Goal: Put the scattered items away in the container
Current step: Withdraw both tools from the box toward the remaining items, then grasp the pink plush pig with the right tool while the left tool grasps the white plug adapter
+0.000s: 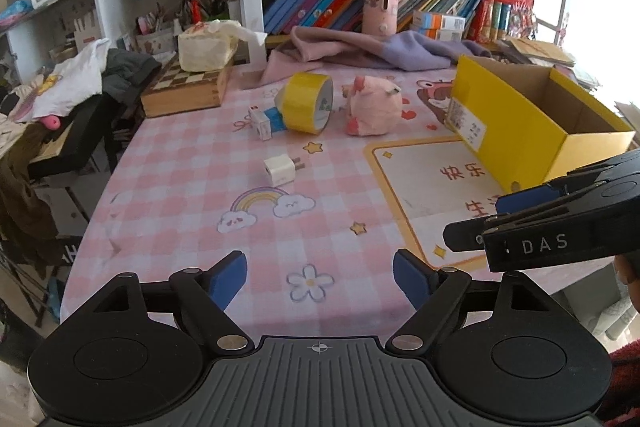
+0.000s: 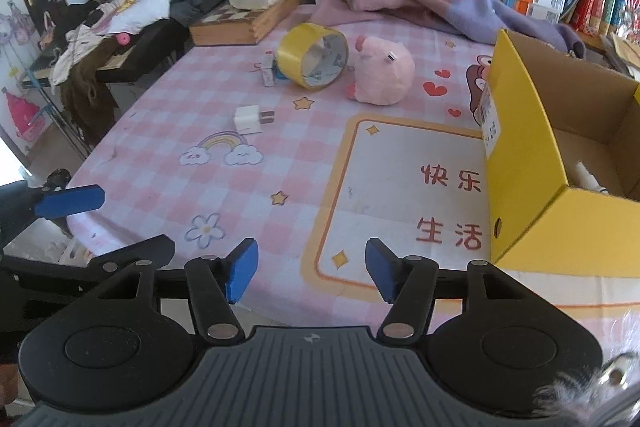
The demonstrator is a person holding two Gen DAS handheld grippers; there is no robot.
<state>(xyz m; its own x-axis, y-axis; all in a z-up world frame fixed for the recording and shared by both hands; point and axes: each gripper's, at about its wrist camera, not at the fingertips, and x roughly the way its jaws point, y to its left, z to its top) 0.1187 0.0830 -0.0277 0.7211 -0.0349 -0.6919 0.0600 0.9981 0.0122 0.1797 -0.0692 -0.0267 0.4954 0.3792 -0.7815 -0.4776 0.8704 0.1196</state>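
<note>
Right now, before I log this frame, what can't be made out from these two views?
- Yellow box, left wrist view: its near wall hides the floor inside.
- Same box, right wrist view: a white object shows only partly; the wall and picture edge cut it off, so I can't name it.
- Small blue-and-white box, right wrist view: mostly behind the tape roll.
- Box label: print too small.

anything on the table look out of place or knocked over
Yes. The yellow tape roll stands tilted on its edge, propped against a small blue-and-white box. The pink plush toy lies tipped over beside it, and a white charger plug sits loose on the tablecloth. All are outside the yellow box.
</note>
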